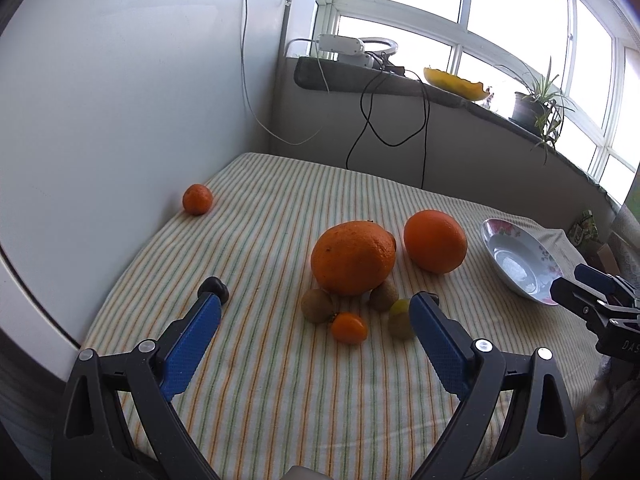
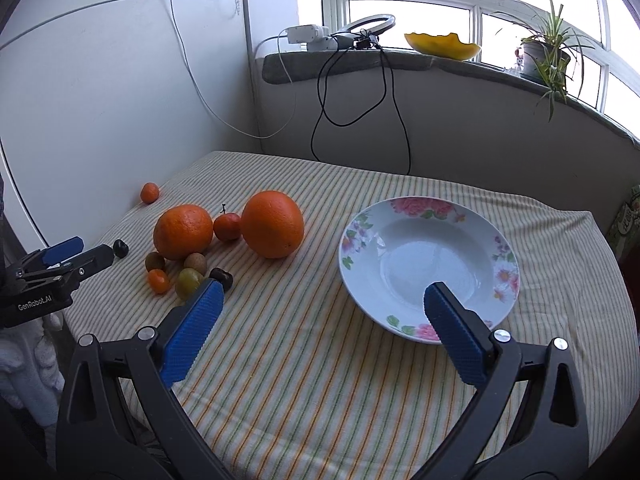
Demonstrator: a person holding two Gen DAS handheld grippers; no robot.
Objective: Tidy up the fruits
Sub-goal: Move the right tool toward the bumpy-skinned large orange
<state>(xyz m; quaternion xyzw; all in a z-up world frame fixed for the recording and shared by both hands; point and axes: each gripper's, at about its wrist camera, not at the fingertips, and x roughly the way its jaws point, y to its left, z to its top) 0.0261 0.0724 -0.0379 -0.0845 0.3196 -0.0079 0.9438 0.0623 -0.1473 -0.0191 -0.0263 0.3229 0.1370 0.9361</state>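
Observation:
Two big oranges (image 1: 352,258) (image 1: 435,246) sit mid-table on the striped cloth, with two kiwis (image 1: 317,306), a small orange fruit (image 1: 349,328) and a green fruit (image 1: 400,318) in front of them. A mandarin (image 1: 197,199) lies alone by the wall. My left gripper (image 1: 320,300) is open and empty, just short of this cluster. A flowered white plate (image 2: 416,206) stands empty to the right. My right gripper (image 2: 324,292) hovers open at the plate's near rim, holding nothing. Two dark round fruits (image 2: 221,278) (image 2: 120,248) lie near the cluster.
A white wall borders the table on the left. At the back, a windowsill (image 2: 400,62) carries a yellow bowl (image 2: 442,46), a potted plant (image 2: 544,56) and devices with cables hanging down. The cloth's rounded front edge is close to both grippers.

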